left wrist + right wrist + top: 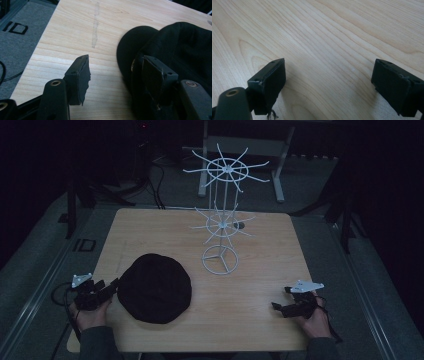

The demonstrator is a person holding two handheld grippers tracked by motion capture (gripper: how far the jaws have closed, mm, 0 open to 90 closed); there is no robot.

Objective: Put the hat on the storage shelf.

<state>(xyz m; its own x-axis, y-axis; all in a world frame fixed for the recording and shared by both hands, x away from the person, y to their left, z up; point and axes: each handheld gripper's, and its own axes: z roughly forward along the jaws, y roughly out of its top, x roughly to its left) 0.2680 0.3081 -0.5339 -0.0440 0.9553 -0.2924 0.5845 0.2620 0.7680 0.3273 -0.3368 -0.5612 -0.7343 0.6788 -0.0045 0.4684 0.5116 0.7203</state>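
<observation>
A black hat (155, 288) lies flat on the front left of the wooden table (260, 270). My left gripper (113, 285) is at the hat's left edge and open. In the left gripper view the hat (185, 42) shows its rim just inside my left gripper (115, 62): one jaw is over bare wood, the other lies against the black fabric. A white wire rack (222, 215) with two tiers of spoke-like hooks stands at the table's middle back. My right gripper (281, 298) rests open at the front right, and the right gripper view has bare wood between the jaws of my right gripper (329, 65).
A faint pale streak (95, 27) marks the wood left of the hat. Grey carpet (50, 250) surrounds the table, with cables (155, 180) and a white table frame (280, 175) beyond the far edge. The rack's round base (219, 259) sits right of the hat.
</observation>
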